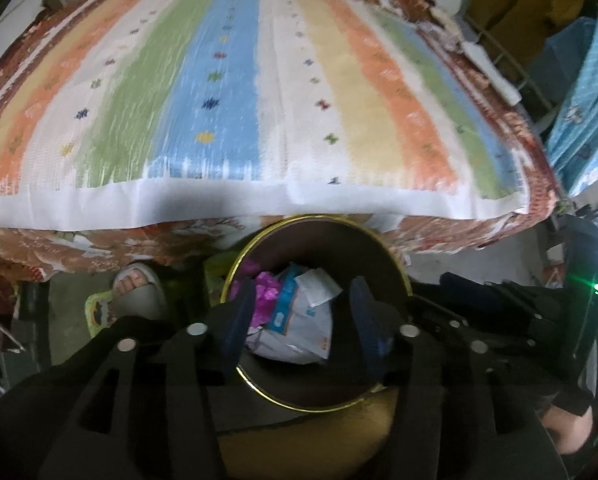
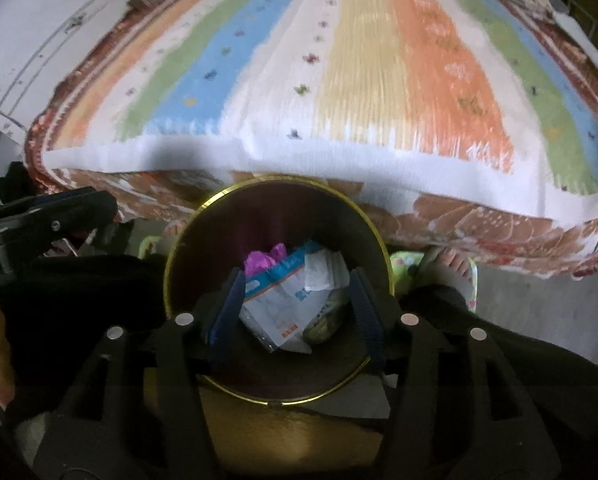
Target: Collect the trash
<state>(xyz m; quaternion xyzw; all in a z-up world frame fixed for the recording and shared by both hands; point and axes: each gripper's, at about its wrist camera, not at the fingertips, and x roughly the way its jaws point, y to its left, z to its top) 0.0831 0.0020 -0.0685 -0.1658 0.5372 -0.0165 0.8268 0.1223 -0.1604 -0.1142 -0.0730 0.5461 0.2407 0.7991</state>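
trash (image 1: 295,320) lying in gold-rimmed bin (image 1: 319,407), below and between my fingers | left gripper (image 1: 301,320) jaws apart, nothing held | right gripper (image 2: 295,308) same, parted and empty, over same bin | striped bedspread (image 1: 235,80) beyond fingertips | sandalled foot (image 1: 139,288) left of left fingers

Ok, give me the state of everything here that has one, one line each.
Left gripper: open, nothing between its fingers, above the bin.
Right gripper: open, holding nothing, above the bin.
Trash bin: upright, uncovered, partly filled.
White and blue wrappers: lying loose in the bin.
Purple scrap: crumpled, in the bin beside the wrappers.
Striped bedspread: spread flat on the bed.
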